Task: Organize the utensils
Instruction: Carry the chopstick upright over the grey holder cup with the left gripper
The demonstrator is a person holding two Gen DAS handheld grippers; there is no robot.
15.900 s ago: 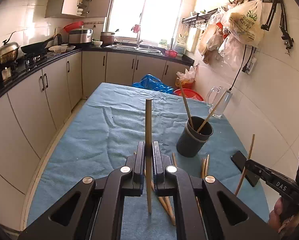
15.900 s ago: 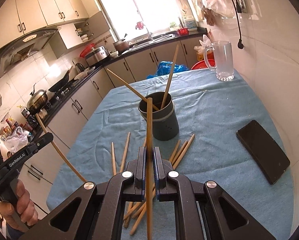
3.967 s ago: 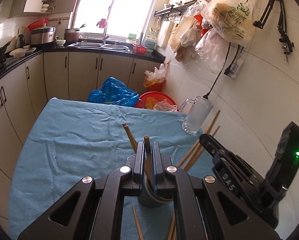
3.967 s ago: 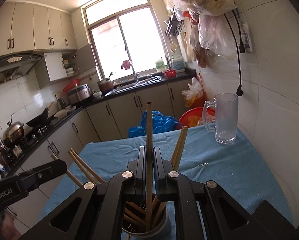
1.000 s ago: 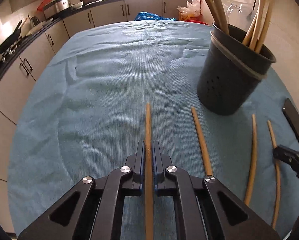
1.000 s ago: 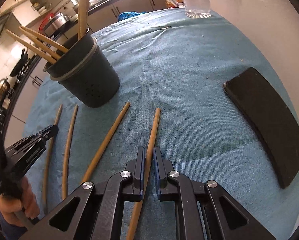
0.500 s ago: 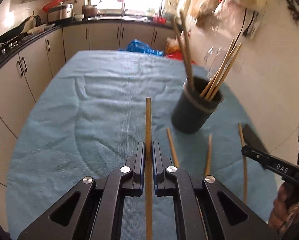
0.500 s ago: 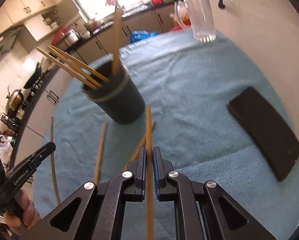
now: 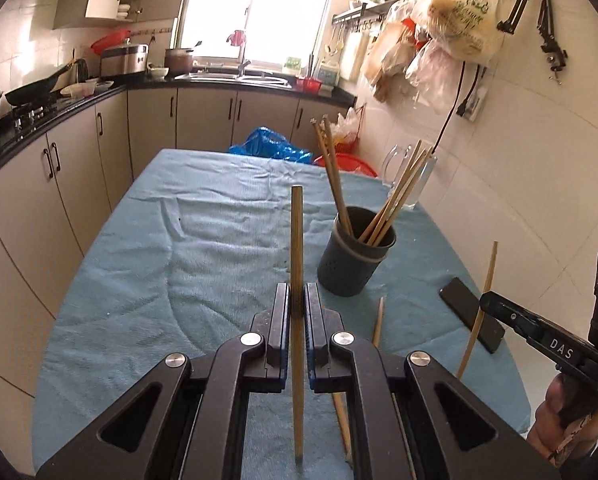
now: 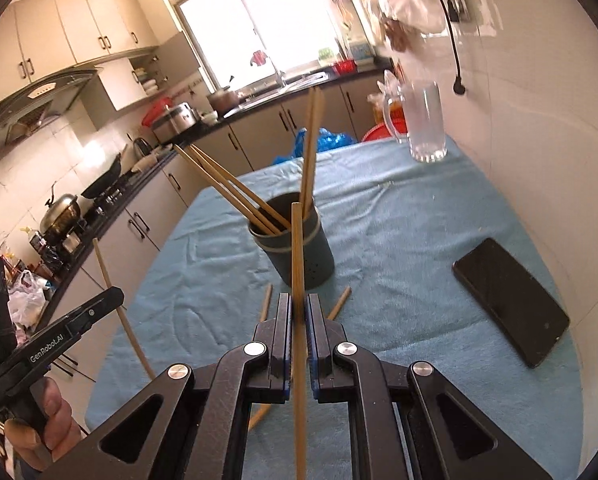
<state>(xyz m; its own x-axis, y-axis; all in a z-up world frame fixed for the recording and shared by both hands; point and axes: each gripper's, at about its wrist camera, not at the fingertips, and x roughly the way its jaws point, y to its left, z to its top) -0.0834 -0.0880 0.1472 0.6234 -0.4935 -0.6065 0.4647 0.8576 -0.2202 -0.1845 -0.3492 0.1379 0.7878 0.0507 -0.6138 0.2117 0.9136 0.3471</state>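
Step in hand, as I read it: carry phase, both grippers w/ one chopstick each, clear of the tabletop and short of the holder. L gripper clenched on a chopstick; jaws nearly together, stick pinched between the pads, standing near upright, upper end above the jaws, lower end below them. R gripper likewise clamped on its own chopstick, same upright pose, its tip in line w/ the holder in the R wrist view. In the L view the R gripper shows at right, stick slanting through it; in the R view the L gripper shows at left w/ its stick. Holder is dark, round, stands mid-cloth; approx. five or six sticks already in it, leaning outward two ways. Still loose on the cloth: at least two sticks just in front of the holder, partly hidden by the gripper bodies. Phone lies flat to the right, glass mug far end; neither in the path. Next move, judged: bring each stick over the holder mouth, lower end first, then release; leaning sticks crowd the opening, so aim for the gap between the two bunches. One at a time looks safer.
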